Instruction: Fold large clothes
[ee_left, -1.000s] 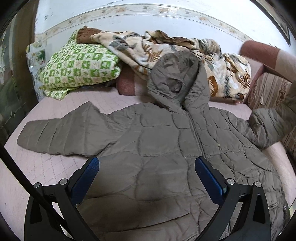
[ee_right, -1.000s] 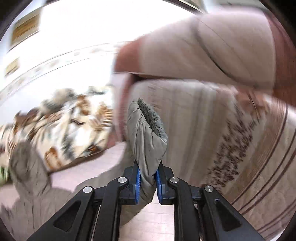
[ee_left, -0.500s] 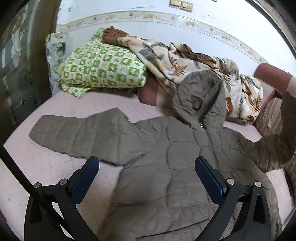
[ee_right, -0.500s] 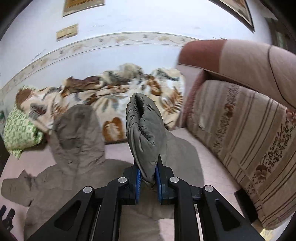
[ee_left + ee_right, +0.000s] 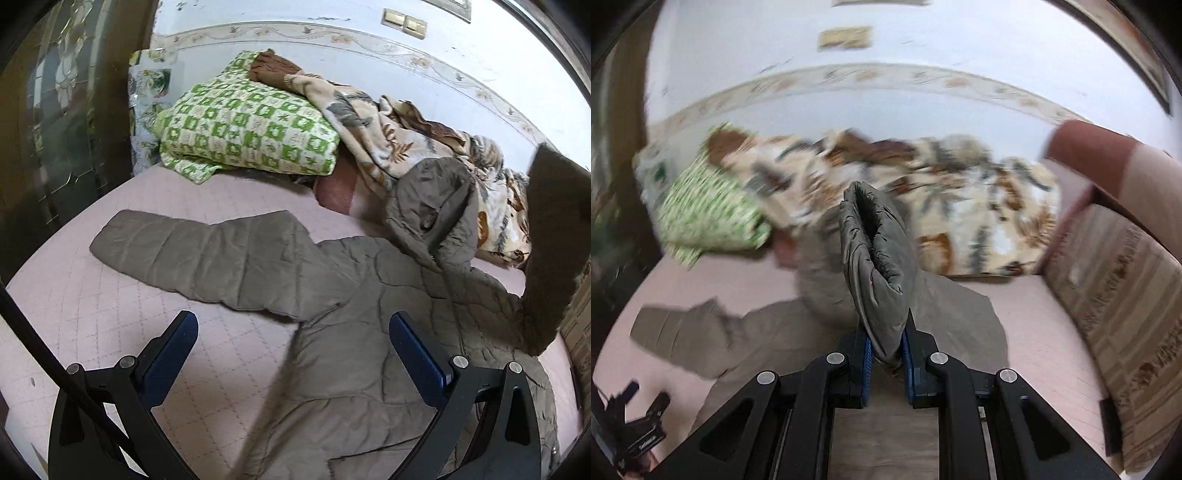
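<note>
the right gripper (image 5: 886,347) pinched the cuff of the jacket (image 5: 351,369) spread on the bed (image 5: 110,314), while the wide-spread, empty left gripper (image 5: 293,354) hovered nearer the flat sleeve (image 5: 199,254) lying sideways.

Bare pink quilted bed cover (image 5: 122,314) lies open to the left of the padded jacket (image 5: 351,354), below its outstretched sleeve (image 5: 199,254). At the far end a green checked pillow (image 5: 243,133) and a heaped leaf-print blanket (image 5: 391,140) block the way against the wall. A striped cushion (image 5: 1123,295) shuts in the right side.
</note>
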`<state>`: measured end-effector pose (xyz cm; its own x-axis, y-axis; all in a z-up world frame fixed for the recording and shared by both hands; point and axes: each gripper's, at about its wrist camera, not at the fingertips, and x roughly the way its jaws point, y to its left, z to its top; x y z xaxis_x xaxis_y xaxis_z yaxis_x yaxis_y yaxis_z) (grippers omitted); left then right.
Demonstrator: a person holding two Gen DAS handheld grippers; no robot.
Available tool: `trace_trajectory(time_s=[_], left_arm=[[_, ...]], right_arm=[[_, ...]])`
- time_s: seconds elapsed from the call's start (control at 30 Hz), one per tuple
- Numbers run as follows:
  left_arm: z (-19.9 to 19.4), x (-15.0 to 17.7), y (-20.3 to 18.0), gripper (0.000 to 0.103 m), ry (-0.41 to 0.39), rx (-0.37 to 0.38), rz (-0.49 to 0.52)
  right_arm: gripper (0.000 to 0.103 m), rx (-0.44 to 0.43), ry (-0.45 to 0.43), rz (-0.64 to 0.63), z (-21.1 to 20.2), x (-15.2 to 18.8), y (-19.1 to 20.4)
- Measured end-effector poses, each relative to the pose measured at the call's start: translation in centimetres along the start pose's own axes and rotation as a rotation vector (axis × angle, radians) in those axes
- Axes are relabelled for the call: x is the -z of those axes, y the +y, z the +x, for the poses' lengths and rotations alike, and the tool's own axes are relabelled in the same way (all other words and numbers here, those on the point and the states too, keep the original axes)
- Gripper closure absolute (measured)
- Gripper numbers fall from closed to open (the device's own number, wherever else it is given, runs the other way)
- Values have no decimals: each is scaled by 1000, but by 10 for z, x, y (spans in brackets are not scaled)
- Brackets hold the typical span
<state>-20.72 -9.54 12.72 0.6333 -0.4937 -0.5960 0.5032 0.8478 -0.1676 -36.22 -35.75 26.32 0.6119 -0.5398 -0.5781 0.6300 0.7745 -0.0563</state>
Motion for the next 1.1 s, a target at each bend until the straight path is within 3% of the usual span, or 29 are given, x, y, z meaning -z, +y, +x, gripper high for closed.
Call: trace_trajectory(time_s=[0.13, 0.33, 0.43, 0.5, 0.57, 0.7, 0.83, 0.93, 1.03, 1.1], left_arm=[[6, 3, 5, 0, 29, 5, 7], [11, 4, 3, 0, 45, 14, 27], [15, 3, 0, 0, 55, 23, 36], [16, 2, -2, 0, 56, 31, 35], [14, 1, -2, 0, 48, 39, 26], [13, 2, -5, 0, 49, 44, 26], [11, 5, -9, 0, 47, 42, 27], [12, 7, -12, 0, 56, 43, 25], [12, 12, -17, 0, 57, 35, 32], [11, 15, -19, 0, 53, 24, 43]], right_arm=[[88, -25, 108, -115, 58, 36, 73], [88, -2, 274, -193, 151, 110, 130], [64, -27, 350, -196, 177, 134, 143], [61, -120, 370, -181, 172, 141, 141], [61, -177, 345, -164, 151, 136, 130], [57, -309, 248, -25, 67, 107, 72], [40, -301, 152, 51, -30, 90, 33], [40, -347, 127, 99, -107, 87, 27], [40, -483, 108, 163, -171, 78, 34], [39, -570, 21, 196, -229, 63, 36]])
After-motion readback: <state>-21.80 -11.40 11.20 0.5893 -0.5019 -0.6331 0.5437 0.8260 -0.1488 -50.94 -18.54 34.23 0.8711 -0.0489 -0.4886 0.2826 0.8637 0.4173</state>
